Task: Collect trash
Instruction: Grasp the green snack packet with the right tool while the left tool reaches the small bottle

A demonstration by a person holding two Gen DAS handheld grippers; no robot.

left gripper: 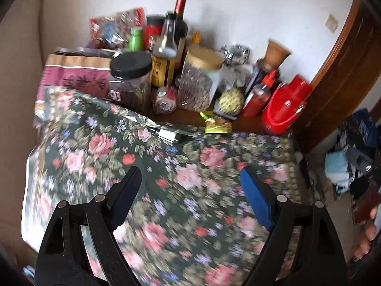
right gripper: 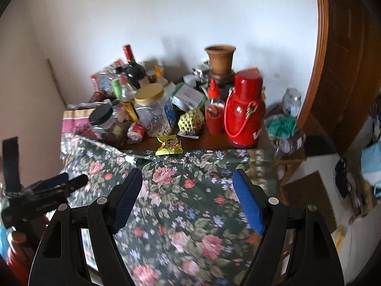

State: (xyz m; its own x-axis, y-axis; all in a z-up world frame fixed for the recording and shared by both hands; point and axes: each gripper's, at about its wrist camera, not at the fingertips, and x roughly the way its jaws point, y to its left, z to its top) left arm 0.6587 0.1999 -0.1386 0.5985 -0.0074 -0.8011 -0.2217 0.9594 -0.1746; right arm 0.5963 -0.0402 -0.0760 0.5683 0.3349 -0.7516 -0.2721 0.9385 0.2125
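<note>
A crumpled yellow-green snack wrapper (left gripper: 218, 124) (right gripper: 169, 145) lies on the bare wood just past the far edge of the floral tablecloth (left gripper: 181, 190) (right gripper: 185, 205). A red can (left gripper: 164, 100) (right gripper: 136, 131) lies on its side among the jars. My left gripper (left gripper: 189, 174) hovers open over the cloth, short of the wrapper, with nothing between its fingers. My right gripper (right gripper: 187, 174) is also open and empty above the cloth. In the right wrist view the left gripper (right gripper: 71, 181) shows at the left edge.
Behind the wrapper crowd jars (left gripper: 200, 78) (right gripper: 152, 109), bottles (left gripper: 179, 23), a green custard apple (right gripper: 191, 121), a red sauce bottle (right gripper: 214, 109) and a red jug (left gripper: 285, 104) (right gripper: 245, 112). A wooden door (right gripper: 345, 59) stands right, with a stool (right gripper: 288, 150) holding a bowl below it.
</note>
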